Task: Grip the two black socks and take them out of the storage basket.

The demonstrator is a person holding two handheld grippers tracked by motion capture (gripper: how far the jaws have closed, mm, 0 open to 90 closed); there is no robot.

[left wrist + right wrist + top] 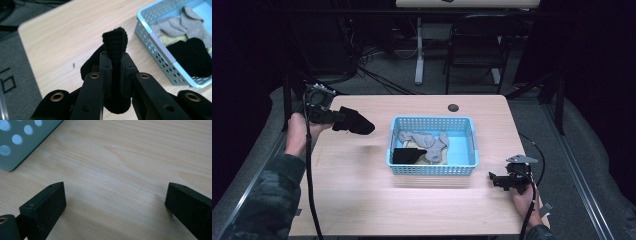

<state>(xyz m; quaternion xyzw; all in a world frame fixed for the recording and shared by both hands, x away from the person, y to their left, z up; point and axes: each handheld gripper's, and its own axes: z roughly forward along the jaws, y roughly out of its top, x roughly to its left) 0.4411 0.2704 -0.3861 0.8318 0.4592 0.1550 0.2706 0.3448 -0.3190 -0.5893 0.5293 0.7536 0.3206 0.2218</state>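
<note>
Black sock [354, 120] pinched between the pressed-together jaws of the left tool [332, 116], held above the left part of the worktop [362, 200], well apart from the basket [432, 169]. Long axis lying nearly level, toe end pointing right toward the basket. Right tool [498, 179] low over the worktop near the right front edge, jaws spread wide, nothing between them, just beside the basket's front right corner. Much bare wood open in front of the basket and at the left. Seen from the left tool's camera: sock folded upward past the jaws, and grey socks [185, 23] with another black sock [192, 56] inside the basket.
</note>
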